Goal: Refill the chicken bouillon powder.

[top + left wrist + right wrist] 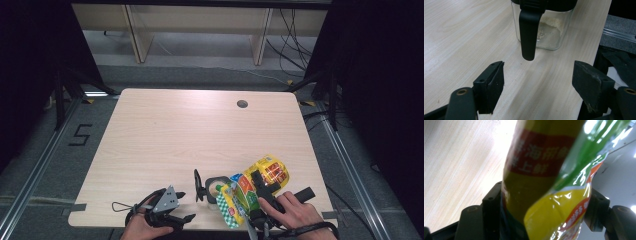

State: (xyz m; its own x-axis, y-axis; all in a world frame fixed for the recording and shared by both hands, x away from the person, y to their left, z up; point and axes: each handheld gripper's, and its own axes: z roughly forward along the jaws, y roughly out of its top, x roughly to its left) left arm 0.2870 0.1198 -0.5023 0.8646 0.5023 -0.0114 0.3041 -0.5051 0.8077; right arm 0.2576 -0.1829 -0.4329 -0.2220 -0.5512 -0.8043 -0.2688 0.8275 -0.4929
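My left gripper (pixel 186 206) rests low at the near edge, jaws spread, nothing between them. The clear square glass jar with black flip lid (pixel 214 188) stands just ahead, rightward. My right gripper (pixel 544 215) pinches the yellow-green printed plastic bag (pixel 252 185), tilted mouth-down over the jar.

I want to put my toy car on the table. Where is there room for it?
The whole far half of the table is bare, from the small round hole across to the left edge. The near edge is crowded: the clear jar, the yellow bag held in the right hand-held gripper, and the open left hand-held gripper sit there.
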